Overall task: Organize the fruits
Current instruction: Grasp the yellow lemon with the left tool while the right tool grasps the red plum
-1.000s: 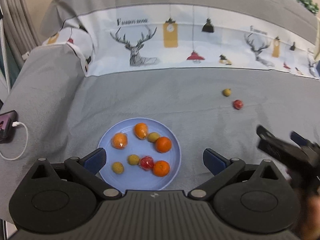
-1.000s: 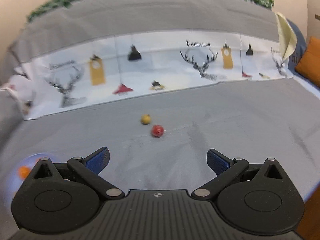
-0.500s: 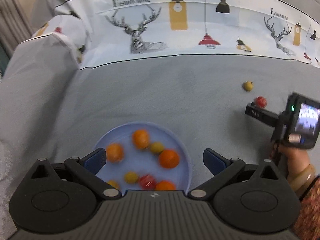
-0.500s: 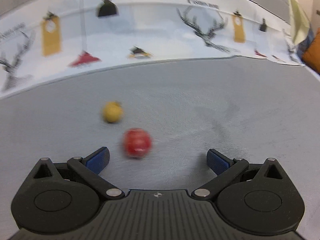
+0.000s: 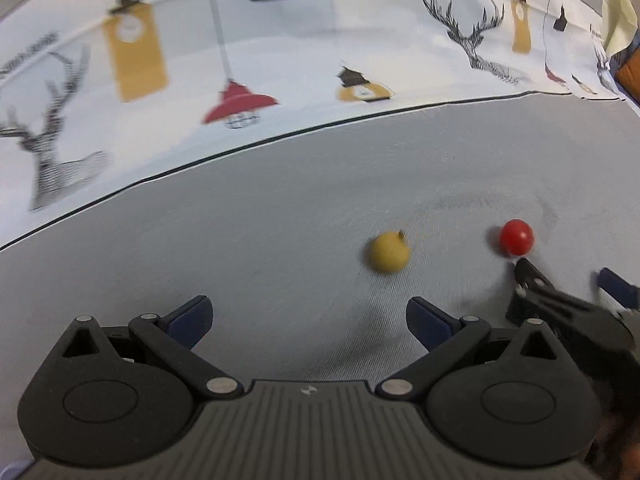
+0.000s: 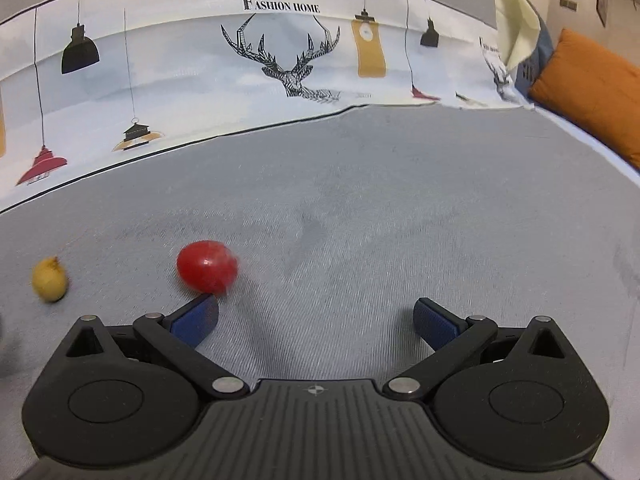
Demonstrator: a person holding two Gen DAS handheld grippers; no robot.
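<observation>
A small yellow fruit lies on the grey bedcover, just ahead and a little right of my open left gripper. A red fruit rests to its right. In the left wrist view my right gripper reaches in from the right, open, its near finger tip just below the red fruit. In the right wrist view the red fruit sits right at the tip of the left finger of my open right gripper, outside the gap. The yellow fruit lies at the far left. The plate is out of view.
A white printed sheet band with deer and lamp drawings runs across the back of the bed. An orange cushion lies at the far right. A pale cloth hangs beside it. Grey bedcover stretches ahead of both grippers.
My left gripper has swung right, away from the plate of fruit, which has left its view, towards the yellow fruit. My right gripper has closed in on the red fruit, now at its left fingertip.
</observation>
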